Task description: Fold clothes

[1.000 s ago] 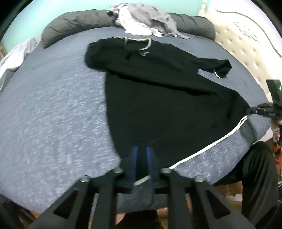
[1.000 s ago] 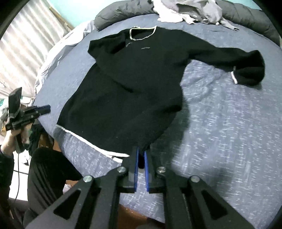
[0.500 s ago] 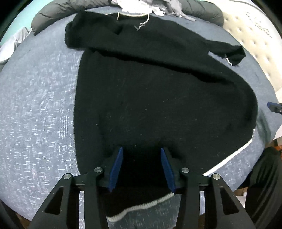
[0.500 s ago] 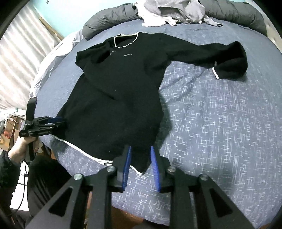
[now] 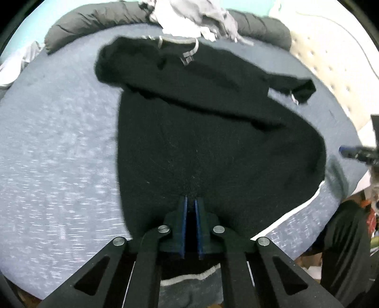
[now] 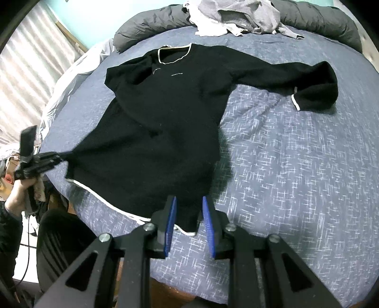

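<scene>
A black long-sleeved sweater (image 6: 154, 142) with white trim lies face up on the blue bedspread (image 6: 296, 177), collar at the far end. One sleeve stretches right, its cuff (image 6: 312, 94) doubled back; the other sleeve lies across the chest. My left gripper (image 5: 190, 199) is shut on the sweater (image 5: 213, 142) just above its white hem. From the right wrist view, the left gripper (image 6: 60, 157) tugs that side into a point. My right gripper (image 6: 189, 201) stands open, and the hem's right corner lies loose between its blue pads (image 6: 171, 220).
A heap of grey and white clothes (image 6: 236, 16) rests on a dark grey bolster (image 6: 154, 23) at the far end. A cream tufted headboard (image 5: 331, 59) is on the right. The bed's near edge is just below both grippers, beside the person's dark trousers (image 5: 343, 248).
My left gripper spread wide over the sweater's lower part, then shut on the fabric there. My right gripper went from shut on the hem corner to open.
</scene>
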Demonstrator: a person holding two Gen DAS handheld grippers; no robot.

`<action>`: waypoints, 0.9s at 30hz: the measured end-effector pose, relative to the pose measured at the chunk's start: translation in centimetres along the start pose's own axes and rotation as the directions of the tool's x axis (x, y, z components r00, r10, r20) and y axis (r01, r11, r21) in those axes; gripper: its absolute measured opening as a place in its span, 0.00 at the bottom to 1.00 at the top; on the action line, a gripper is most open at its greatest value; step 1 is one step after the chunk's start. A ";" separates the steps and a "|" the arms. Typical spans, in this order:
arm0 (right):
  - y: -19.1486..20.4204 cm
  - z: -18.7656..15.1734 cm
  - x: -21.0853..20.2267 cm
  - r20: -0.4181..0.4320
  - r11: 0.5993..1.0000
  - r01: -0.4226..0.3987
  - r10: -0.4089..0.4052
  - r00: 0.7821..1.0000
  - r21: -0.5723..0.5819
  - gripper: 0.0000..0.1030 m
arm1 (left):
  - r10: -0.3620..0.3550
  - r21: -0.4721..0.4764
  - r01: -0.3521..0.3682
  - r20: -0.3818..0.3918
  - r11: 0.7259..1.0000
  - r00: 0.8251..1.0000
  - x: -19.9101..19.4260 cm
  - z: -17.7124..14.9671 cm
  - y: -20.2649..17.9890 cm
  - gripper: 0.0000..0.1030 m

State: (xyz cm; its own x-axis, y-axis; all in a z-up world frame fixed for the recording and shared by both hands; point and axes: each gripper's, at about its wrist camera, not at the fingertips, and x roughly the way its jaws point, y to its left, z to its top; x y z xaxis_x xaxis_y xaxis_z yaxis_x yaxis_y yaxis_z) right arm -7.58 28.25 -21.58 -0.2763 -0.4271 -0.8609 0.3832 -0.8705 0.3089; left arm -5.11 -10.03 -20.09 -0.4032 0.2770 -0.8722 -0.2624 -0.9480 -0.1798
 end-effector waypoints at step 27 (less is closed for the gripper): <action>2.7 2.0 8.7 -0.112 0.984 -0.073 0.092 0.989 0.161 0.45 | 0.074 -0.258 -0.070 0.006 0.964 0.997 -2.8 -3.0 13.0 0.08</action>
State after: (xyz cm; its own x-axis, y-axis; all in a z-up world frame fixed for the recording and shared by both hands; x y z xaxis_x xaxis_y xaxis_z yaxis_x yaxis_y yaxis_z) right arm -10.71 21.66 -27.37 -0.1396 -0.4752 -0.8687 0.2551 -0.8650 0.4322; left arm -4.79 -23.55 -21.35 -0.4266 0.2071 -0.8804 0.0011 -0.9733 -0.2294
